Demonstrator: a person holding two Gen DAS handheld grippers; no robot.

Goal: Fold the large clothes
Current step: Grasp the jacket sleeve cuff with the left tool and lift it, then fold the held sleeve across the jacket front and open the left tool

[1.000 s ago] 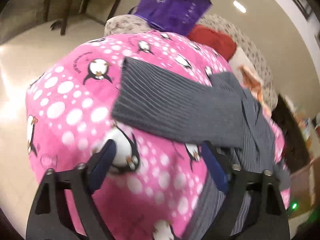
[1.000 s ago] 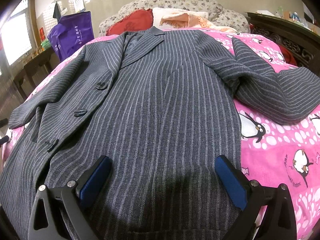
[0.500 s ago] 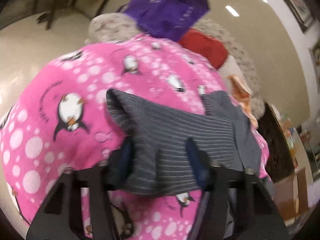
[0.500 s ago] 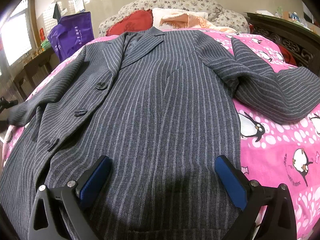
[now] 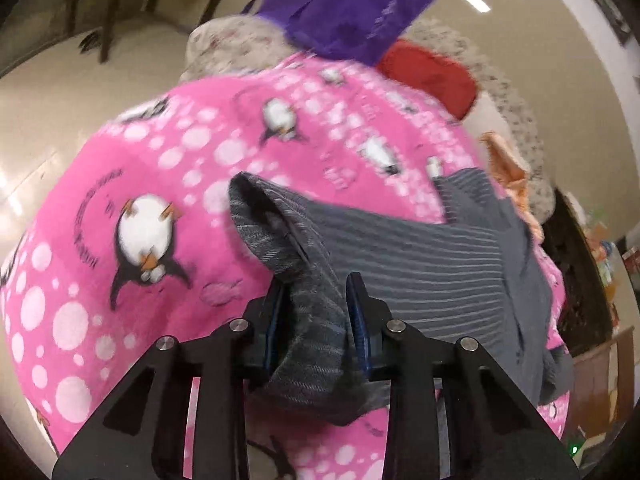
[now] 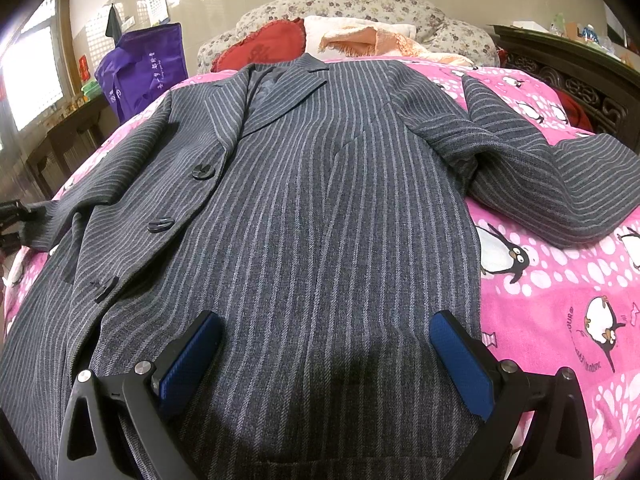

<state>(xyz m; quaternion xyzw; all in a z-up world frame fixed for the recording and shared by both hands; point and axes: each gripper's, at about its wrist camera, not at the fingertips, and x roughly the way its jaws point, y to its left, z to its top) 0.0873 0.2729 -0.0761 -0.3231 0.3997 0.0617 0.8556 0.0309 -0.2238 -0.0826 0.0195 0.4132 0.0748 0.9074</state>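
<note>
One grey pinstriped coat (image 6: 320,208) lies spread flat, front up, on the pink penguin blanket (image 6: 560,280).

The left gripper (image 5: 316,312) has just been closing and is clamped on the cuff of the coat's one sleeve (image 5: 288,240); the right gripper (image 6: 326,356) hangs with its jaws apart above the coat's hem. Three buttons (image 6: 204,171) show down the coat's front.

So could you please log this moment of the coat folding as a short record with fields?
garment: grey pinstriped coat, spread front up
surface: pink penguin blanket on the bed
left claw: has just been closing, now shut on the sleeve cuff
right claw: open above the coat's lower front, gripping nothing
other sleeve: lying out on the blanket
nearby: purple bag
</note>
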